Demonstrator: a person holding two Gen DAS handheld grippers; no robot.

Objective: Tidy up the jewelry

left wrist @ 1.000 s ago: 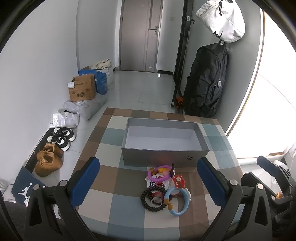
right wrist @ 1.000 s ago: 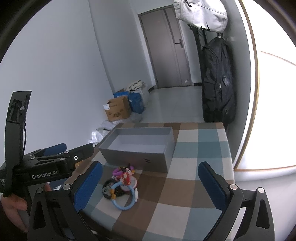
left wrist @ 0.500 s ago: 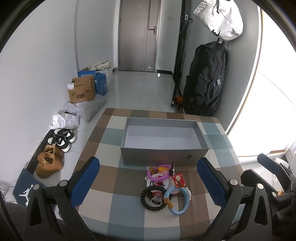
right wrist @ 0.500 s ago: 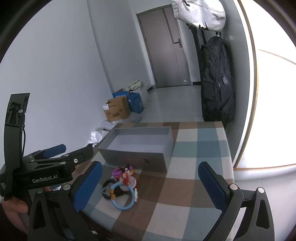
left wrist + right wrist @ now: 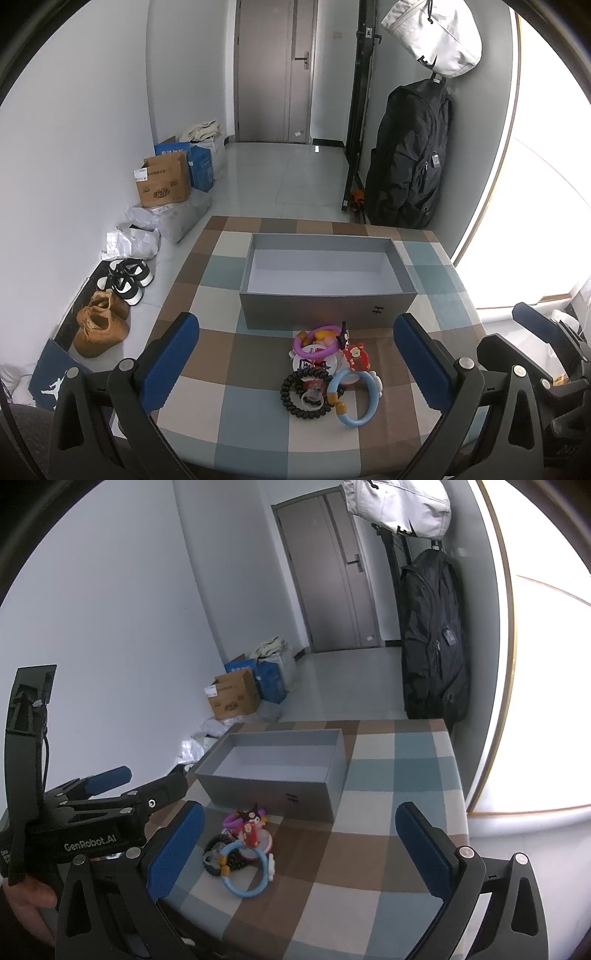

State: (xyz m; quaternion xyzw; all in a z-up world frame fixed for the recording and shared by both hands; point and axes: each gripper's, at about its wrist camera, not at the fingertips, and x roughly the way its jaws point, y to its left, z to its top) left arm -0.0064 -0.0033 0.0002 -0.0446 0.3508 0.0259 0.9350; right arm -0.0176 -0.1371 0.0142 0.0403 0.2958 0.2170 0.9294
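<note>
A small pile of jewelry lies on the checkered tablecloth in front of an empty grey box [image 5: 325, 306]: a purple ring [image 5: 320, 339], a black beaded bracelet [image 5: 303, 395], a light blue ring [image 5: 356, 398] and a red charm [image 5: 357, 357]. My left gripper [image 5: 295, 354] is open and empty, held above the near edge with the pile between its fingers. My right gripper [image 5: 299, 845] is open and empty, to the right of the pile [image 5: 242, 849]. The box also shows in the right wrist view [image 5: 273, 794].
The table [image 5: 236, 413] is small; its near edge is close below both grippers. The left gripper's body [image 5: 92, 830] shows at left in the right wrist view. Shoes [image 5: 107, 317], cardboard boxes [image 5: 162, 184] and a black backpack [image 5: 410, 158] stand on the floor beyond.
Both grippers have drifted very slightly; the view barely shifts. Nothing on the table has moved.
</note>
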